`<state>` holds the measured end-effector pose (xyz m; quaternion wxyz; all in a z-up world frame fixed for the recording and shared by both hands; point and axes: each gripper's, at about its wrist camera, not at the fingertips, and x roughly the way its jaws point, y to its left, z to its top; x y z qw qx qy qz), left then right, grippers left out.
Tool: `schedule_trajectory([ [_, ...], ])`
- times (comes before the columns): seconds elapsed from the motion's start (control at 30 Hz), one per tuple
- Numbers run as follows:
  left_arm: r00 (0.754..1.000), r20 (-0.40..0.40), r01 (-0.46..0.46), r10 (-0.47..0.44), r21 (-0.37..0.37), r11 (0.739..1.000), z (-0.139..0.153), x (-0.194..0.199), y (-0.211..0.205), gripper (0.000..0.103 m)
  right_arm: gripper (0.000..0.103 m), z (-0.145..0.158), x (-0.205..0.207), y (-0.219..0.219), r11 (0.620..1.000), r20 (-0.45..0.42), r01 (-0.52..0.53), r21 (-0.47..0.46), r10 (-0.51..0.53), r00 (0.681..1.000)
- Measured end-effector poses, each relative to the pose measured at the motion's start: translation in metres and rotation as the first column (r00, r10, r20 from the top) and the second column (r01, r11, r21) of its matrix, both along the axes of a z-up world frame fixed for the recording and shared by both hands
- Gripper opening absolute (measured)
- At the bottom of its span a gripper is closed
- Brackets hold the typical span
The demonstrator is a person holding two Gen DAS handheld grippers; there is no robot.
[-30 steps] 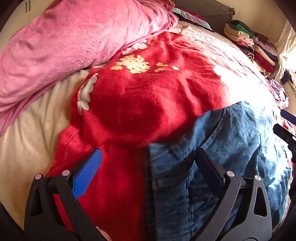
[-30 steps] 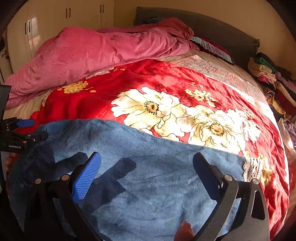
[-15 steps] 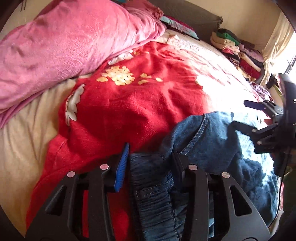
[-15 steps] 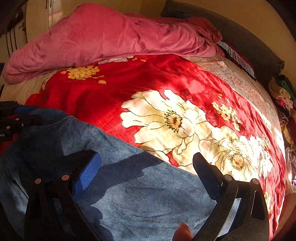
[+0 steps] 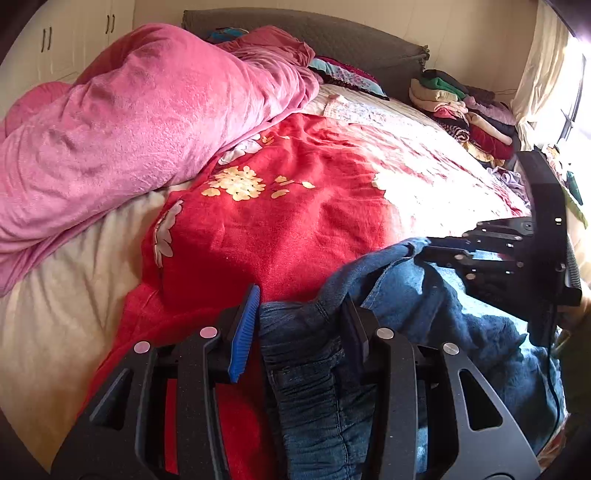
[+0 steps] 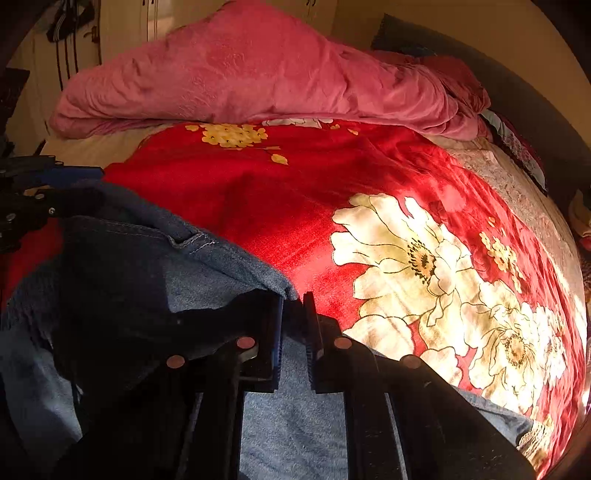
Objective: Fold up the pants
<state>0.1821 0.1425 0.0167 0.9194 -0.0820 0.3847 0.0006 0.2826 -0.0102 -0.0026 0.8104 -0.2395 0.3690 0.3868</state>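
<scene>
Blue denim pants (image 5: 424, 306) lie bunched on the red floral blanket (image 5: 288, 221) at the near side of the bed. My left gripper (image 5: 299, 326) is shut on the gathered waistband, which fills the gap between the blue pad and the black pad. In the right wrist view my right gripper (image 6: 293, 332) is shut on the far edge of the pants (image 6: 147, 258), the fabric pinched between its pads and lifted in a fold. The right gripper (image 5: 436, 254) also shows at the right of the left wrist view, and the left gripper (image 6: 55, 188) at the left edge of the right wrist view.
A bulky pink duvet (image 5: 129, 122) is heaped along the far left of the bed. A stack of folded clothes (image 5: 465, 110) sits at the far right by the grey headboard (image 5: 332, 33). A curtain and bright window (image 5: 546, 92) are on the right.
The left gripper closed on the waistband and rose, bunching the denim. The right gripper slid to the pants' far edge, rolled, and went from wide open to shut on the fabric.
</scene>
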Motion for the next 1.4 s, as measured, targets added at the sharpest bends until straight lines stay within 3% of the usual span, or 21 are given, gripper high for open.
schedule_trajectory([
  [0.23, 0.997, 0.073, 0.019, -0.02, 0.024, 1.0, 0.02, -0.034, -0.012, 0.033, 0.008, 0.041, -0.054, -0.052, 0.978, 0.006, 0.062, 0.197, -0.065, 0.998],
  [0.53, 0.991, 0.114, 0.068, -0.069, 0.01, 0.998, 0.028, -0.099, -0.03, 0.033, 0.008, 0.063, -0.156, -0.093, 0.957, -0.002, 0.047, 0.286, -0.049, 0.999],
  [0.83, 0.992, 0.066, 0.107, -0.106, -0.008, 0.994, 0.011, -0.147, -0.041, 0.033, 0.008, 0.035, -0.234, -0.102, 0.965, -0.095, 0.034, 0.26, -0.009, 0.995],
  [1.07, 0.992, -0.009, 0.123, -0.123, 0.014, 0.992, -0.011, -0.17, -0.045, 0.033, 0.008, 0.011, -0.254, -0.1, 0.972, -0.179, 0.054, 0.229, -0.013, 0.984],
  [1.23, 0.992, -0.074, 0.1, -0.1, -0.002, 0.995, -0.027, -0.183, -0.037, 0.038, 0.008, -0.003, -0.26, -0.095, 0.977, -0.21, 0.063, 0.201, -0.02, 0.978],
  [1.4, 0.997, -0.029, 0.069, -0.069, -0.006, 0.998, -0.004, -0.203, -0.03, 0.039, 0.008, -0.004, -0.266, -0.093, 0.977, -0.227, 0.064, 0.203, -0.017, 0.974],
])
